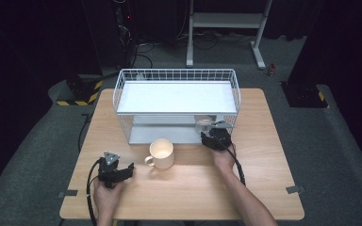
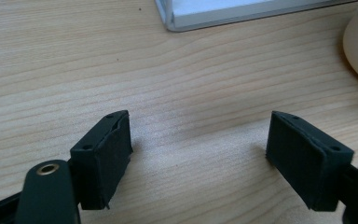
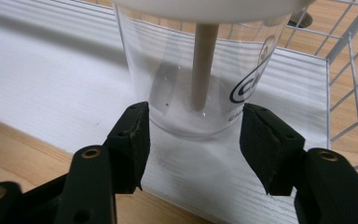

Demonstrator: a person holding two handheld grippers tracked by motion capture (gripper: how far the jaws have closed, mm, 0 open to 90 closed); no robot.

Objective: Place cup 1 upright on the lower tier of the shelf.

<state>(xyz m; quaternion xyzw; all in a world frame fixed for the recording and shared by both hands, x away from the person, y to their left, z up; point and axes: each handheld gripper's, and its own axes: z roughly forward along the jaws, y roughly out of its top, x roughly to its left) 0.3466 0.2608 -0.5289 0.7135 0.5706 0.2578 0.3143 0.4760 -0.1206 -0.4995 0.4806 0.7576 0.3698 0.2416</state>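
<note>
Right gripper (image 3: 193, 128): spread wide, one finger at each side of the clear cup's base, gripping nothing.
Clear cup (image 3: 200, 70): stood upright on the white lower shelf (image 3: 42, 88) of the wire rack (image 1: 176, 77), between the fingers (image 3: 130, 140); contact with the pads could not be told.
Left gripper (image 2: 198, 154): spread wide over bare wooden table (image 2: 74, 60), nothing between the fingers.
Cream mug (image 1: 162, 153): stood on the table ahead and to the right of the left fingers, apart from them.
</note>
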